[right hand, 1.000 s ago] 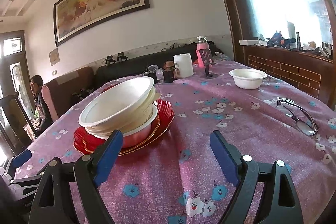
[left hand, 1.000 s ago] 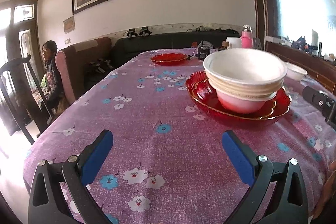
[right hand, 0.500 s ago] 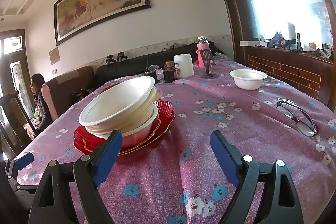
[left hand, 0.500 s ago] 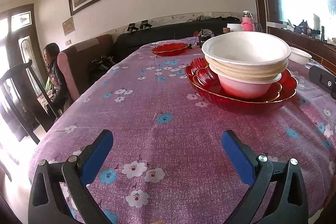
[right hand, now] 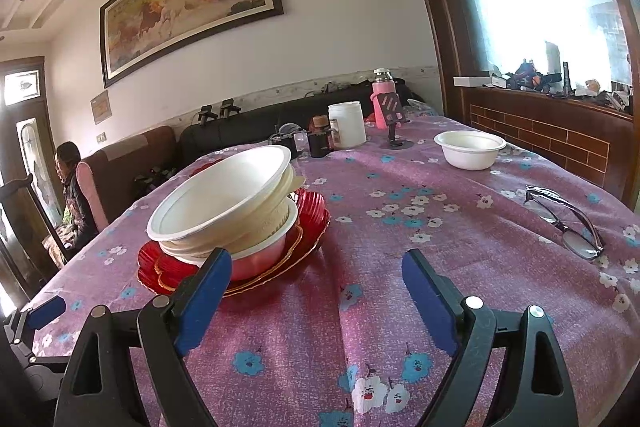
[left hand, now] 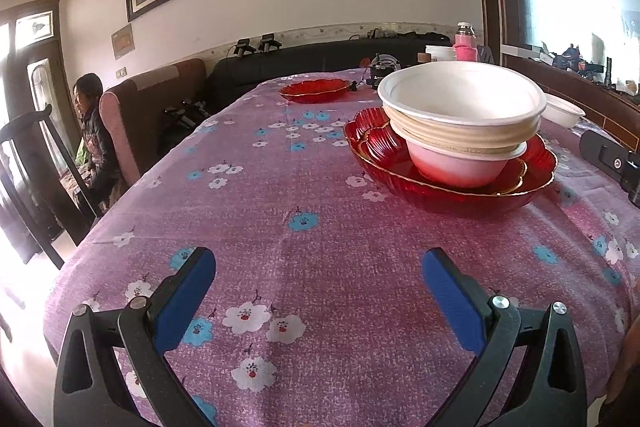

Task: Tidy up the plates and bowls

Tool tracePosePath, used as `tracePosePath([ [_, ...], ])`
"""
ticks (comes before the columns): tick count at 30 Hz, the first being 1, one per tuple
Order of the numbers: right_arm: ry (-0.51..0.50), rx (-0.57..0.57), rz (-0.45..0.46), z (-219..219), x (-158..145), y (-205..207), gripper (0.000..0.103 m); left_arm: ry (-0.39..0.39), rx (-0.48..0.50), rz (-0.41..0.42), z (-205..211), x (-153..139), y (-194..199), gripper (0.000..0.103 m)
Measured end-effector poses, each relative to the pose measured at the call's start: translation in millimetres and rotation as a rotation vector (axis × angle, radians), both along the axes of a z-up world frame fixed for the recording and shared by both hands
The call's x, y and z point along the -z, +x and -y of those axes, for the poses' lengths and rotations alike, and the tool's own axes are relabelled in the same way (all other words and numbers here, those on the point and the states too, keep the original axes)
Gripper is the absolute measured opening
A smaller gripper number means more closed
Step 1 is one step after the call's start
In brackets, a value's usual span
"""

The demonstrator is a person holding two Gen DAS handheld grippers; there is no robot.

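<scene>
A stack of white bowls (left hand: 460, 115) sits tilted on stacked red plates (left hand: 520, 183) on the purple flowered tablecloth; it also shows in the right wrist view (right hand: 224, 203) on the plates (right hand: 308, 223). A lone red plate (left hand: 314, 90) lies far back. A single white bowl (right hand: 470, 149) stands at the right, also visible in the left wrist view (left hand: 564, 111). My left gripper (left hand: 318, 291) is open and empty, near the table's front edge, left of the stack. My right gripper (right hand: 316, 291) is open and empty, just right of the stack.
Eyeglasses (right hand: 568, 223) lie at the right. A white jar (right hand: 347, 125), pink bottle (right hand: 382, 99), phone stand (right hand: 394, 131) and small dark items stand at the far end. A person (left hand: 94, 131) sits by chairs at the left. A brick ledge (right hand: 560, 139) runs along the right.
The left gripper has drawn back a little and tilted, so the stack sits slightly further right and lower in its view. The right gripper has barely moved. Both stay open.
</scene>
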State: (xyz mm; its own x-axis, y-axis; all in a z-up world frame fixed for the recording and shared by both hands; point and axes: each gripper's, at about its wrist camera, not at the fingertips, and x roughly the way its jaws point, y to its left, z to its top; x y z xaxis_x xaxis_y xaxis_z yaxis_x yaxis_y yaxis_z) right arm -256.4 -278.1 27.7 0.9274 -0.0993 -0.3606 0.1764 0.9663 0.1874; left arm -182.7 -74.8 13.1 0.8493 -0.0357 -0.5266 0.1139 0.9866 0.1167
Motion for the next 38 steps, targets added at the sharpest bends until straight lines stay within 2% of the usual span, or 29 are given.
tracePosePath([
  [24,-0.003,-0.001,-0.012,-0.5,-0.2,0.3,0.094,-0.011,0.021,-0.014,-0.4,-1.9,-1.5,0.103],
  [38,-0.003,-0.003,-0.016,-0.1,0.4,0.4,0.094,-0.015,0.071,-0.06,1.6,-0.2,-0.6,0.103],
])
